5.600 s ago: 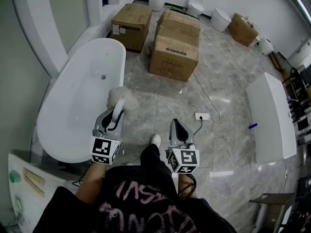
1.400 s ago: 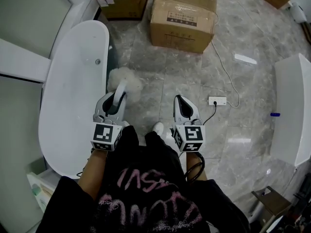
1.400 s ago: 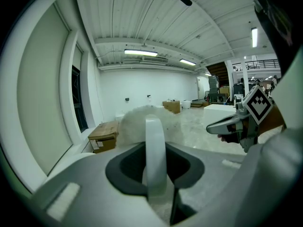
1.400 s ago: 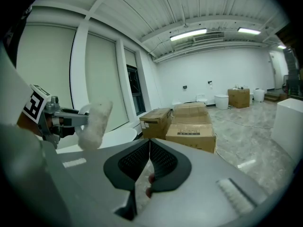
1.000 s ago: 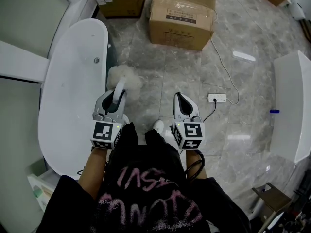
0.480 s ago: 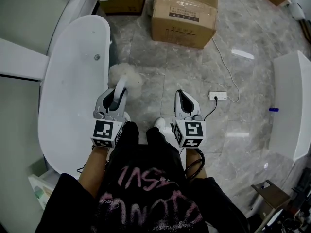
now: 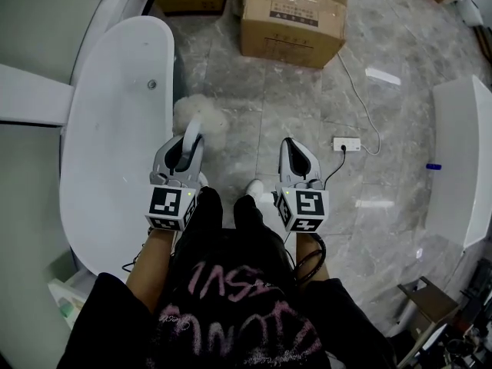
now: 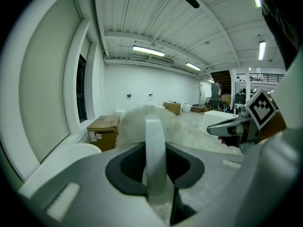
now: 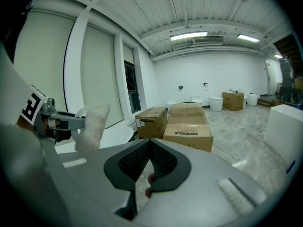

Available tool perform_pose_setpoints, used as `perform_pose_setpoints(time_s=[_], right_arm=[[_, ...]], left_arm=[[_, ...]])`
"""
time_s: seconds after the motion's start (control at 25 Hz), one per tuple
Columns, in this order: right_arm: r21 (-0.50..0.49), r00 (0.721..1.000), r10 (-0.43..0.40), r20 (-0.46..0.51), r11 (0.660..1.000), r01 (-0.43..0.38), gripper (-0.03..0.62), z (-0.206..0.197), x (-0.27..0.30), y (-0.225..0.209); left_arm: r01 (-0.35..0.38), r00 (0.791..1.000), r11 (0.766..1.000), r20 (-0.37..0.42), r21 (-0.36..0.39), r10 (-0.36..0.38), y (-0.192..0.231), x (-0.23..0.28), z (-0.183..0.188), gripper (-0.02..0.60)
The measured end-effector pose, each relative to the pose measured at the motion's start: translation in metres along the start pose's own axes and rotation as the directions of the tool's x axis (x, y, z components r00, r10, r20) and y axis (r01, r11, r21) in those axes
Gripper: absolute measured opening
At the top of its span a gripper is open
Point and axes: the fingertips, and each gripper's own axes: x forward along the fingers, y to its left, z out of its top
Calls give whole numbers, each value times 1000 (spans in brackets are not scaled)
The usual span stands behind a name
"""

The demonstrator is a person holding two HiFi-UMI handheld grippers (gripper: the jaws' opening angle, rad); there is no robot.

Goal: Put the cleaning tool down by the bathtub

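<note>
Grippers were held out side by side above the person's knees, low in the middle of the head view, both aimed forward. The left gripper (image 7: pixel 187 146) had its jaws pinched on the white handle of the cleaning tool (image 7: pixel 201 114). The tool's fluffy white head sat just past the jaw tips, over the grey floor (image 7: pixel 261 106) and just beside the right rim of the bathtub (image 7: pixel 108 152). Whether the head touched the floor could not be told. The right gripper (image 7: pixel 290 151) had its jaws pressed together with nothing between them. The white bathtub filled the left of the frame and held only a small round drain fitting (image 7: pixel 152 84) near its upper end. Two closed cardboard boxes (image 7: pixel 292 18) stood at the top edge.
</note>
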Motion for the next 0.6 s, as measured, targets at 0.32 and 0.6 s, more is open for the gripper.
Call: perform_pose_setpoints(time_s=[0.32, 0.6], right_arm=[[11, 1000, -4, -5, 1000, 4, 14, -2, 12, 3], [16, 1000, -21, -14, 1000, 21, 15, -13, 20, 5]], left_arm=[[21, 999, 1000, -30, -7, -21, 4, 9, -13, 81], [27, 998, 999, -61, -27, -29, 11, 12, -31, 83]])
